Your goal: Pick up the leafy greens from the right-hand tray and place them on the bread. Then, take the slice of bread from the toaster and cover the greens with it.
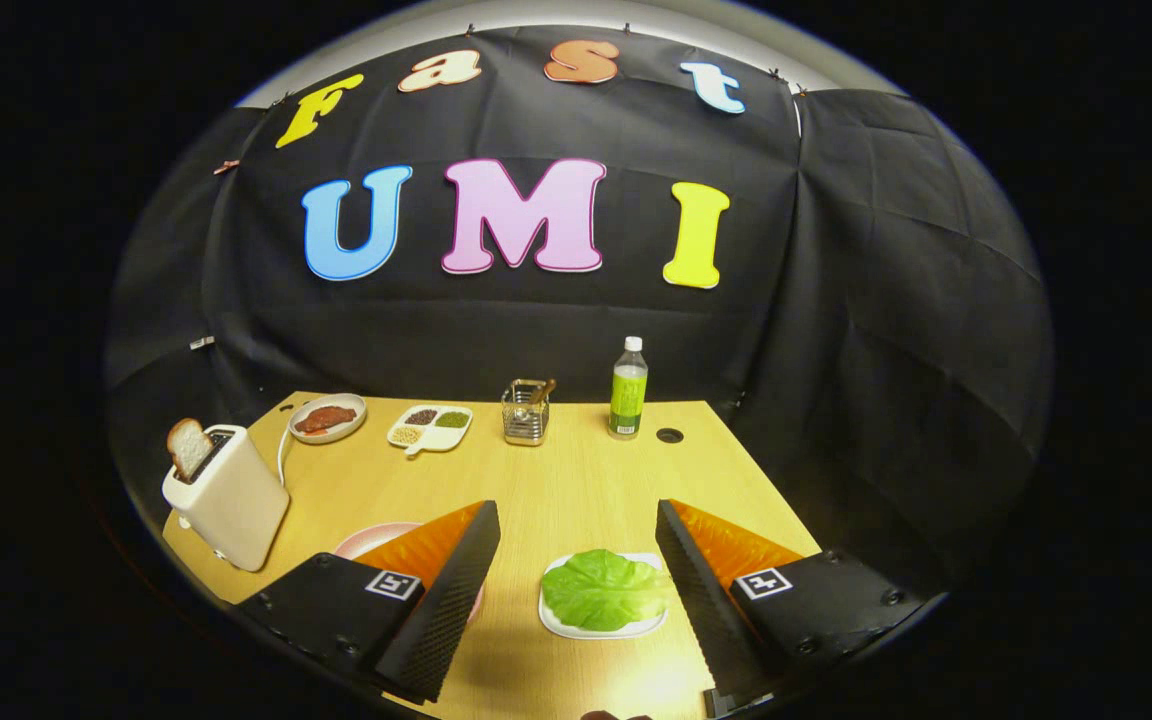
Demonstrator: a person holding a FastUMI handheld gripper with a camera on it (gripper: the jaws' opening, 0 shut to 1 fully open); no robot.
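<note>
Step in hand: the first one, by my judgement, fetching the leafy greens (604, 589); nothing is held yet.
Gripper (576, 590): fingers wide apart and empty, poised above the near end of the table (576, 480).
Greens: one flat, crinkled leaf on the white tray (598, 628), between the fingertips, biased toward the finger at 4 o'clock and seeming to touch it in the picture; real contact cannot be told.
Bread target: a pink plate (376, 538) lies at about 9 o'clock from the leaf, mostly hidden behind the other finger; whether bread lies on it cannot be seen.
Toaster (228, 497): at 10 o'clock from the leaf, near the table's edge, with the slice of bread (188, 447) standing up out of its slot.
Bystanders: plate of meat (328, 418), divided dish (430, 426), wire holder (526, 411) and bottle (628, 388) stand along the far edge around 12 o'clock, well apart from the work.
Doing it well: centre the leaf between the fingers by shifting toward 3 o'clock, come down steeply, and pinch a raised fold, not the tray's rim.
Risk: the leaf looks thin and limp, so a shallow pinch may slide off or drag the tray along.
After the grasp: lift clear before carrying toward 9 o'clock.
</note>
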